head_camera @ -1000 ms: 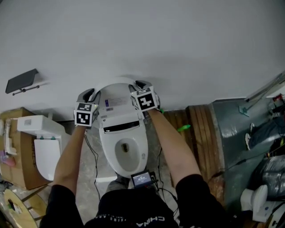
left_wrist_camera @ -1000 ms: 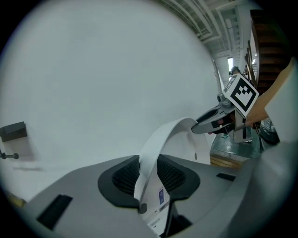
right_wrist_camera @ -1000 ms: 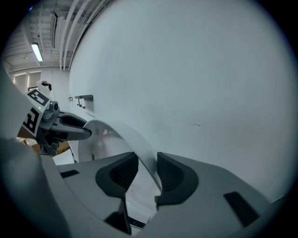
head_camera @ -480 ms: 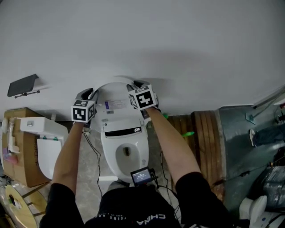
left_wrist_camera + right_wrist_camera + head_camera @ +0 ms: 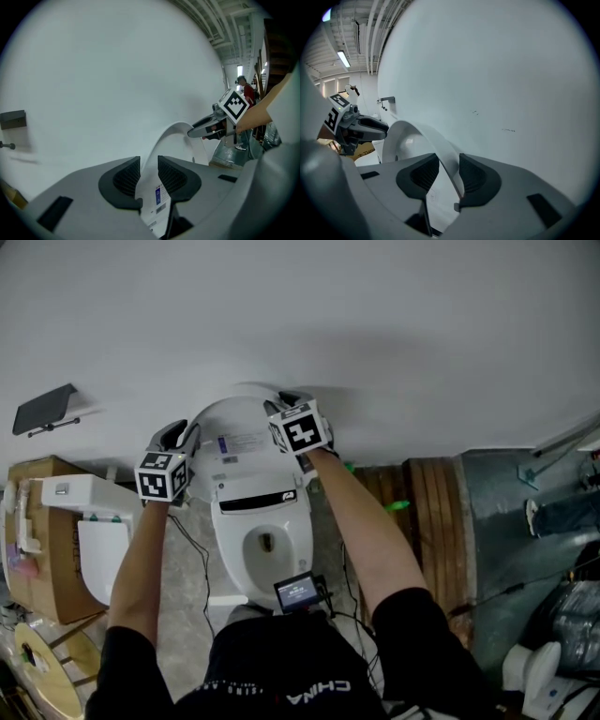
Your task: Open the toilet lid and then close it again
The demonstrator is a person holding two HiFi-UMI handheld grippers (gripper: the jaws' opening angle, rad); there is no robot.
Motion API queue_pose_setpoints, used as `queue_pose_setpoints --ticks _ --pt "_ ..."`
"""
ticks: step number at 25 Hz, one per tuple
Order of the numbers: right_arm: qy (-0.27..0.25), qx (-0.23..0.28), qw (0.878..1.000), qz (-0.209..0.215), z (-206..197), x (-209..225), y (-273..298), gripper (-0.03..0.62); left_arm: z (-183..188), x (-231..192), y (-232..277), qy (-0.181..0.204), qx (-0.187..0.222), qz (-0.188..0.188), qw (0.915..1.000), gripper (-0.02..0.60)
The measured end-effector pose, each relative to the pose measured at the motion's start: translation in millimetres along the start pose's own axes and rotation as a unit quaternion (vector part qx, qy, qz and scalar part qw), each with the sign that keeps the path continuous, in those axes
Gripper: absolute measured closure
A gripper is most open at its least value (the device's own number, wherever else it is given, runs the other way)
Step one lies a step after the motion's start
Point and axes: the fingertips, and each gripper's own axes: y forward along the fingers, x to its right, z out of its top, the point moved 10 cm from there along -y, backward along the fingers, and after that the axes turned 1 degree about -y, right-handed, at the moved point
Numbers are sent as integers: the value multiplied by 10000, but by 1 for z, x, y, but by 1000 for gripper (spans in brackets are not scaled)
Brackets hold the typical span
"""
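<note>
Left gripper [image 5: 149, 174]: jaws clamped on the left edge of the lid [image 5: 232, 420]. The lid stands raised over the bowl [image 5: 264, 545], near the wall [image 5: 356, 324]; contact with the wall cannot be told. Right gripper [image 5: 449, 172]: jaws clamped on the lid's right edge, opposite the left gripper.

This looks like a workshop or warehouse hall rather than a bathroom. The toilet [image 5: 258, 531] stands on a bare grey floor [image 5: 187, 568] against a plain white wall [image 5: 375, 334] with no tiling. Left of the toilet, a second white seat [image 5: 89, 521] lies on a cardboard box [image 5: 42, 568]. Right of the toilet are wooden planks [image 5: 427, 502]. High above the toilet run exposed ceiling pipes [image 5: 375, 28] and a strip light [image 5: 343, 58].
</note>
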Motion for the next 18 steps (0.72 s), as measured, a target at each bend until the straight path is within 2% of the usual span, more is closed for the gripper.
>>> queue_pose_setpoints --ticks 4,9,12,15,18 --pt "88 23 9998 -151 -4 -3 -8 464 -9 8 -19 -96 34 -408 9991 462" --pt "440 89 9985 -320 -4 -4 -37 464 -16 13 -38 -137 113 -721 9972 462" --pt "673 207 9974 -170 -10 -10 -54 464 -19 21 -47 -127 171 -941 9953 462" --pt "921 350 9951 80 -21 -27 -80 465 -24 35 -59 -88 154 -1402 9900 464" --pt "1214 528 9911 105 -36 -45 -117 484 -33 52 -72 -70 205 -1899 9816 495"
